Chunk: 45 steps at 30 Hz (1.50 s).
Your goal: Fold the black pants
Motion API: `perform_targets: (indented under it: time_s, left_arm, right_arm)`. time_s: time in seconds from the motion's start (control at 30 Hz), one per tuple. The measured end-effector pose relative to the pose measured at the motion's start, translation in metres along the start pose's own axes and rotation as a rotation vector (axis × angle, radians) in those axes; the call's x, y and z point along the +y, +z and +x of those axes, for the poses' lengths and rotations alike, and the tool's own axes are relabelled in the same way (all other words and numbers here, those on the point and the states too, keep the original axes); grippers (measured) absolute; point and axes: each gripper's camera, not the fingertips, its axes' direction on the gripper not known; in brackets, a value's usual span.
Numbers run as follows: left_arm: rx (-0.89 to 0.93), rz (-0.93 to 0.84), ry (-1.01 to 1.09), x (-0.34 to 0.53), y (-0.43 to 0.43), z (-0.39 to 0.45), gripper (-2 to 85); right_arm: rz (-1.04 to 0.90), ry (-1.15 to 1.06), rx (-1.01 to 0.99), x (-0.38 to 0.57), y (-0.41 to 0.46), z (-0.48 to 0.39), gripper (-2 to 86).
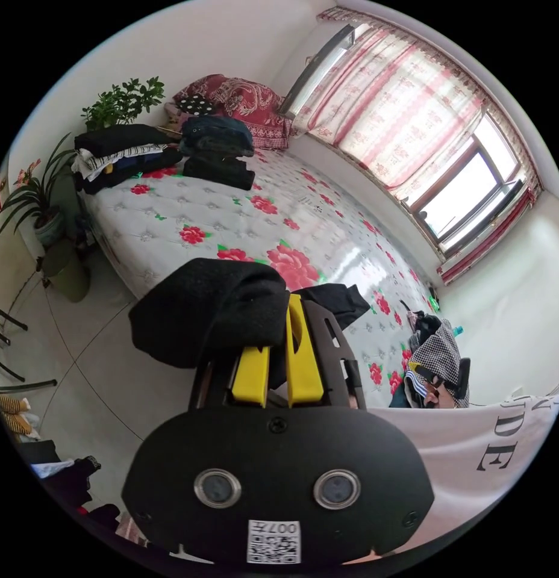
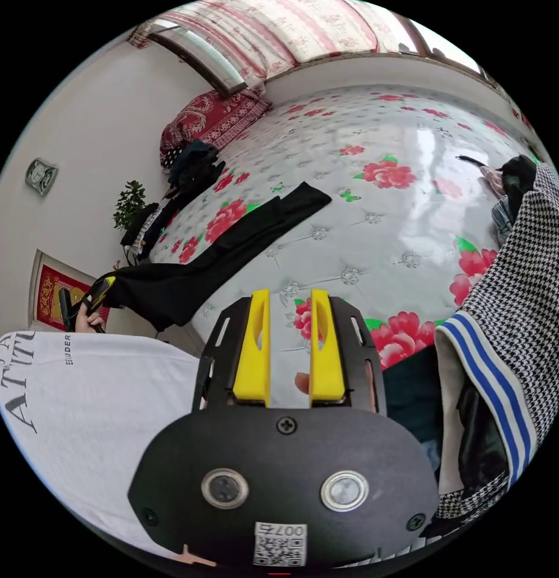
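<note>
Step in hand: the left gripper (image 1: 278, 337) has one end of the black pants (image 2: 231, 244) clamped between its yellow jaws and lifted off the edge of the mattress (image 2: 382, 229); by the look of it the fold has just begun, or the pants are being drawn straight for it.
Left gripper: closed on the cloth; in the left gripper view a thick bunch of black cloth (image 1: 213, 307) drapes over the jaw tips.
Right gripper: the right gripper (image 2: 290, 352) holds nothing; its jaws stand a little apart with bare mattress between them.
Pants position: one long strip lying diagonally across the flowered mattress; the near end hangs in the air from the left gripper, the far end rests flat on the bed.
Next move, as a judgement: the right gripper needs to take a second hold, probably beside the held end, so both can carry that end over toward the far end; the cloth should stay taut to avoid creases.
Left gripper view adds: stacks of folded clothes (image 1: 129, 153) at the head of the bed, potted plants (image 1: 120, 105), a curtained window (image 1: 460, 186).
Right gripper view adds: the full length of the pants; the left gripper (image 2: 99, 292) seen from outside with the person's hand (image 2: 87, 319); a checked garment (image 2: 514, 313) close by.
</note>
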Motion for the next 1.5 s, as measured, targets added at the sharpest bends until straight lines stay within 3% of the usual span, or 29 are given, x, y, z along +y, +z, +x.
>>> perform_targets:
  time_s: [0.27,0.57,0.87,1.07,1.3,1.4,1.5]
  left_arm:
    - [0.007,-0.037,0.112,-0.005,-0.039,0.009,2.9]
    - [0.011,-0.097,0.036,0.004,-0.058,-0.035,3.0]
    - [0.053,-0.127,-0.06,-0.032,-0.026,-0.09,3.1]
    - [0.086,-0.035,0.145,-0.146,-0.025,-0.059,3.0]
    - [0.026,0.249,0.405,-0.177,-0.089,0.007,3.6]
    - [-0.037,0.194,0.354,-0.141,-0.07,-0.003,5.1]
    - [-0.108,0.003,0.173,-0.086,-0.024,-0.038,7.6]
  right_arm:
    - [-0.042,-0.108,0.007,-0.097,0.084,-0.025,7.0]
    - [-0.112,0.024,0.046,-0.197,0.194,0.005,6.9]
    - [-0.243,0.03,0.334,-0.227,0.271,0.011,1.2]
    - [-0.017,-0.149,0.269,-0.292,0.166,-0.024,-0.1]
    - [0.5,-0.193,0.06,-0.285,-0.085,-0.02,-0.2]
    - [0.588,-0.174,-0.007,-0.235,-0.138,0.02,-0.2]
    - [0.49,-0.088,-0.042,-0.182,-0.125,0.083,-0.3]
